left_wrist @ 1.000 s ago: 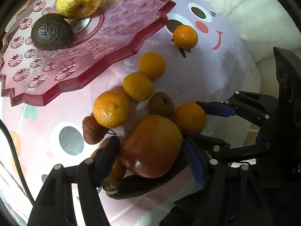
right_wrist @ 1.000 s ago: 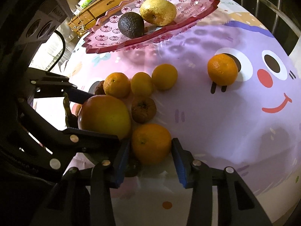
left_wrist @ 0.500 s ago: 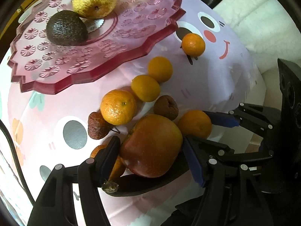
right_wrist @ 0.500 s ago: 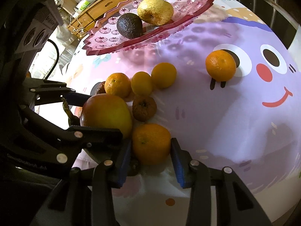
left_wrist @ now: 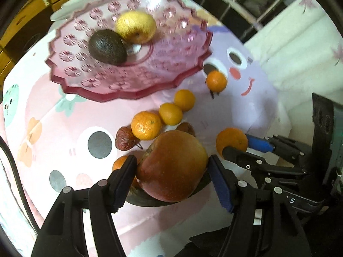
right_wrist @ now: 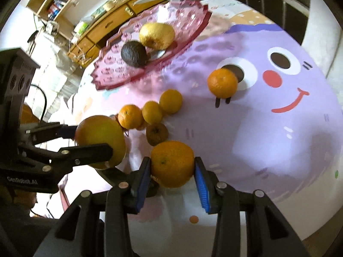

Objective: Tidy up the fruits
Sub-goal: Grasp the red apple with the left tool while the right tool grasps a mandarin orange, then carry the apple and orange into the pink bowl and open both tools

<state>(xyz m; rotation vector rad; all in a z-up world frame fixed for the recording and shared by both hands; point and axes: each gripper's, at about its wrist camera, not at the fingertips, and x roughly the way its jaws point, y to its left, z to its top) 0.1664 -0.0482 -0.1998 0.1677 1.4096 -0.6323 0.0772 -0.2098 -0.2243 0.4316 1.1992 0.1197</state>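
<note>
My left gripper (left_wrist: 171,178) is shut on a large red-yellow apple (left_wrist: 174,166) and holds it above the cloth; the apple also shows in the right wrist view (right_wrist: 99,140). My right gripper (right_wrist: 171,176) is shut on an orange (right_wrist: 172,163), which also shows in the left wrist view (left_wrist: 231,142). A pink glass plate (left_wrist: 111,79) at the back holds a dark avocado (left_wrist: 107,47) and a yellow pear (left_wrist: 136,26). Several small oranges (left_wrist: 146,125) and two brown shrivelled fruits (left_wrist: 124,138) lie on the cloth between plate and grippers.
The table wears a pink and purple cartoon cloth (right_wrist: 268,128). One orange (right_wrist: 223,82) sits apart on the printed eye. A metal railing (left_wrist: 246,4) and white bedding (left_wrist: 300,53) lie beyond the table. Wooden drawers (right_wrist: 103,30) stand at the back left.
Both grippers have lifted with their fruit, the apple and the orange rising off the cloth. The plate and loose fruits now look farther away.
</note>
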